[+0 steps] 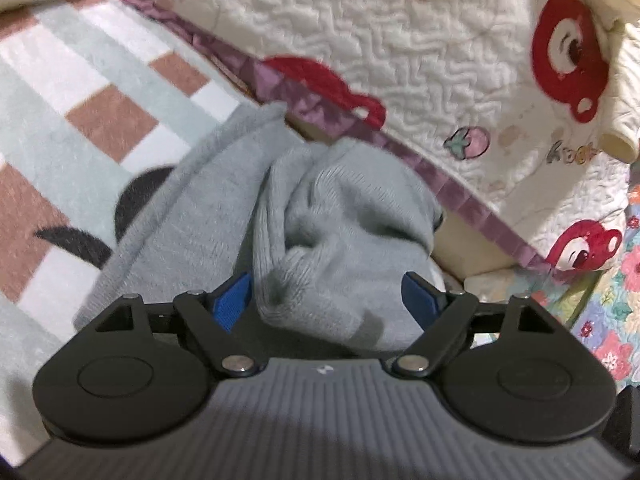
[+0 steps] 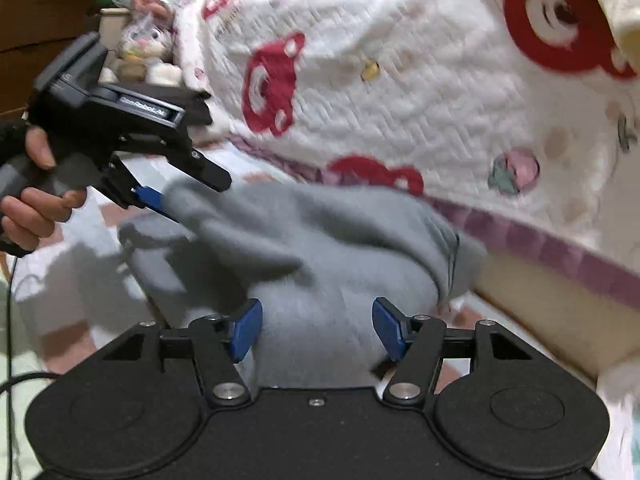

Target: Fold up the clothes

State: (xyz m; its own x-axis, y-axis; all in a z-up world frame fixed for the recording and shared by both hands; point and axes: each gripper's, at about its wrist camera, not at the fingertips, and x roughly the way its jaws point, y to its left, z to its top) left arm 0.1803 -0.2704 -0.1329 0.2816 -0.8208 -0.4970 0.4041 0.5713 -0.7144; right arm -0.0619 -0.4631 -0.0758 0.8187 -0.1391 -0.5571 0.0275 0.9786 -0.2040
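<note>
A grey knitted garment [image 1: 340, 220] lies bunched in a rumpled heap on a checked blanket [image 1: 80, 80]. In the left wrist view my left gripper [image 1: 326, 300] is open, its blue pads [image 1: 234, 300] standing wide on either side of a thick fold without pressing it. In the right wrist view my right gripper [image 2: 318, 328] is also open, with the grey garment [image 2: 320, 240] between its blue pads [image 2: 246, 328]. My left gripper [image 2: 188, 196] shows there at the heap's left end, held by a hand [image 2: 36, 200], its fingers spread around the cloth's edge.
A white quilt [image 1: 400, 40] with red bear prints and a purple border hangs just behind the garment. Floral fabric [image 1: 616, 300] lies at the right. Plush toys [image 2: 144, 48] sit at the back left. A black cable [image 2: 8, 320] runs down the left edge.
</note>
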